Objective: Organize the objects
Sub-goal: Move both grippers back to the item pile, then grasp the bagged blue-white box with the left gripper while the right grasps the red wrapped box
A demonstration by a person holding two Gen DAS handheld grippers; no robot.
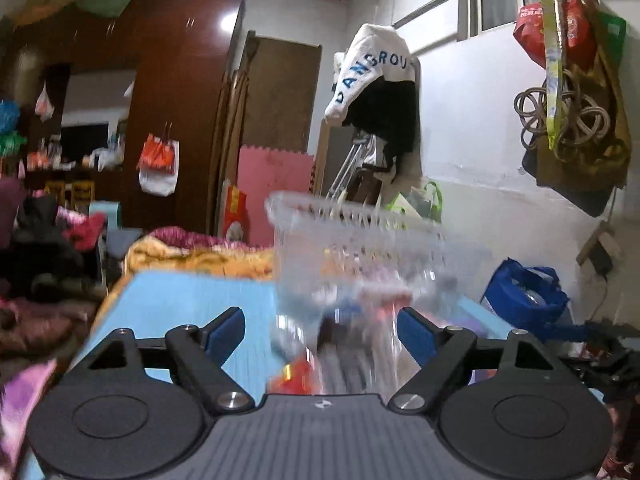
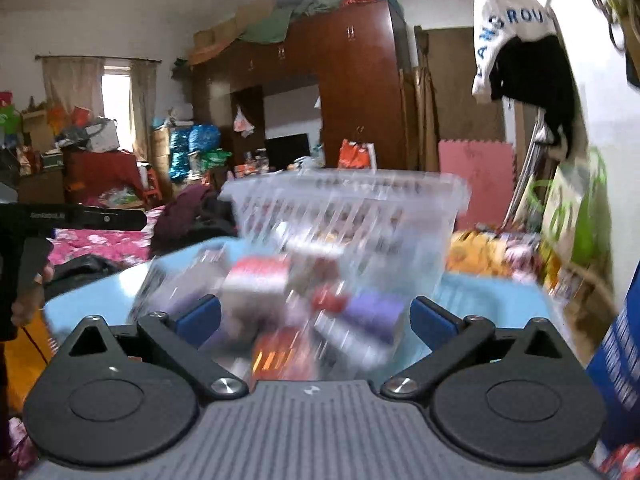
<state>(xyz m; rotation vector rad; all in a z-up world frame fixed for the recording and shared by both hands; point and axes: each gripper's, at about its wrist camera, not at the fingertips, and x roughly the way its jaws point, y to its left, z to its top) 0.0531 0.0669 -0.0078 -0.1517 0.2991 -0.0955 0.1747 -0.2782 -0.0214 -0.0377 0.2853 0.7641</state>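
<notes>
A clear plastic basket [image 1: 352, 232] with slotted walls stands on the light blue table [image 1: 192, 304], smeared by motion blur. In the right wrist view the same basket [image 2: 348, 208] sits just beyond several blurred small items: a red-and-white one [image 2: 260, 276], a purple one [image 2: 372, 312] and an orange-red packet [image 2: 276, 352]. My left gripper [image 1: 322, 330] is open, low over the table in front of the basket, with a blurred red packet [image 1: 296, 372] and something clear between its fingers. My right gripper [image 2: 316, 316] is open wide over the small items; its pads touch none of them.
A blue bag [image 1: 528, 296] sits right of the table by the white wall. Yellow and pink bedding [image 1: 192, 252] lies behind the table. Clothes hang from a rail [image 1: 376, 80]. A person's hand [image 2: 28, 300] with the other black tool shows at the far left.
</notes>
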